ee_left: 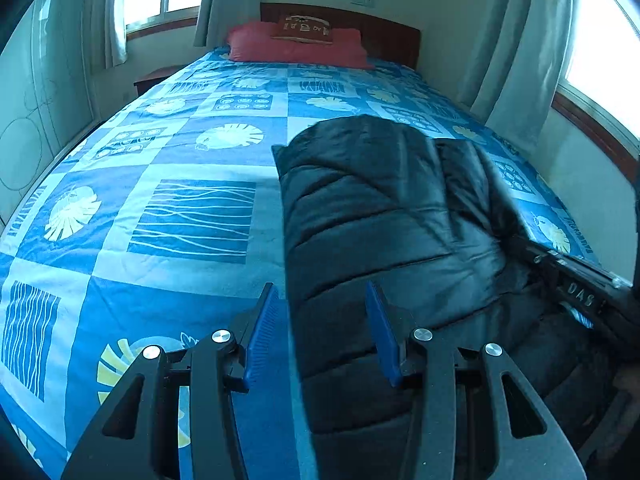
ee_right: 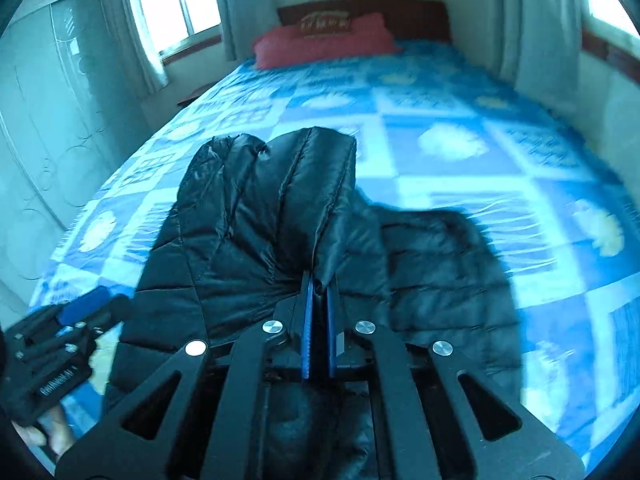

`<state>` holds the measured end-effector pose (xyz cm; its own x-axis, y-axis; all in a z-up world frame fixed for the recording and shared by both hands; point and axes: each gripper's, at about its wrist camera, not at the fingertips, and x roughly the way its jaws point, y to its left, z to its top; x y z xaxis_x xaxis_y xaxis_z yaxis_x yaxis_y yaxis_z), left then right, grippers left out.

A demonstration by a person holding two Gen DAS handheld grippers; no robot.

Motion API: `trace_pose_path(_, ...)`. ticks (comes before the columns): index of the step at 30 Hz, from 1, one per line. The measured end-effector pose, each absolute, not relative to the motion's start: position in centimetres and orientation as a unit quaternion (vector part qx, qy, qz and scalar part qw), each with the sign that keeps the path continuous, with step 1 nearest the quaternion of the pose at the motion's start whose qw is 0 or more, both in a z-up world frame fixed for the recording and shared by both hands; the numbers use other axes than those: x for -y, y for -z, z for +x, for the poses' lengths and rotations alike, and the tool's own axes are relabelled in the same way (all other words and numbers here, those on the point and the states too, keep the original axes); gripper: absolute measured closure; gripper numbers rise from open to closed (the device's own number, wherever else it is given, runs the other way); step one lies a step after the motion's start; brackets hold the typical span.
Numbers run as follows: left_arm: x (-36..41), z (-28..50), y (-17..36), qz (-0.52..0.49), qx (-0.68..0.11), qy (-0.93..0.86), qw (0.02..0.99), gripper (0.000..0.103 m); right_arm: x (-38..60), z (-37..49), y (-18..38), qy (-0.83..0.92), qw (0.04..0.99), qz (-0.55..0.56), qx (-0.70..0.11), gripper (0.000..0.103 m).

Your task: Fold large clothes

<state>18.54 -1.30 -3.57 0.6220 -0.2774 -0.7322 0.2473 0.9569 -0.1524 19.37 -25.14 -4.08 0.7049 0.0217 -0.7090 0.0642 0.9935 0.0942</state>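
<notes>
On the bed (ee_right: 460, 168), right gripper (ee_right: 319, 284) pinches jacket (ee_right: 248, 216).

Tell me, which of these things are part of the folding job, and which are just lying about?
Job:
black padded jacket
right gripper, clamped on the jacket
left gripper, open

Lying about:
red pillow
patterned bedspread
curtains
wardrobe

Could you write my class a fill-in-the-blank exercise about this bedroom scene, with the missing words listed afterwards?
1. The black quilted jacket lies on a bed whose bedspread is mainly ____ in colour.
2. The right gripper is ____ on a fold of the jacket.
3. The left gripper has its jaws ____, pressing on nothing.
4. The pillow by the headboard is ____.

Missing words: blue; shut; open; red
</notes>
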Motion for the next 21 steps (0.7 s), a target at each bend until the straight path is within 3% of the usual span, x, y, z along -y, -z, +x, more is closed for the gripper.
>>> trace_pose_path(8,6.1,19.9,4.9,-0.005,-0.422,0.183,0.888,0.057,33.5,17.0,8.5,0.087,0.896,0.076,-0.428,0.099)
trace_pose_path(16,9.6,21.0,7.2,0.025,-0.428,0.188,0.884,0.056,35.1,15.1,13.1,0.101,0.889,0.097,-0.436,0.099)
trace_pose_path(21,9.5,21.5,8.3,0.023,-0.443,0.182,0.878,0.055,35.1,15.4,12.9,0.099,0.887,0.108,-0.438,0.099)
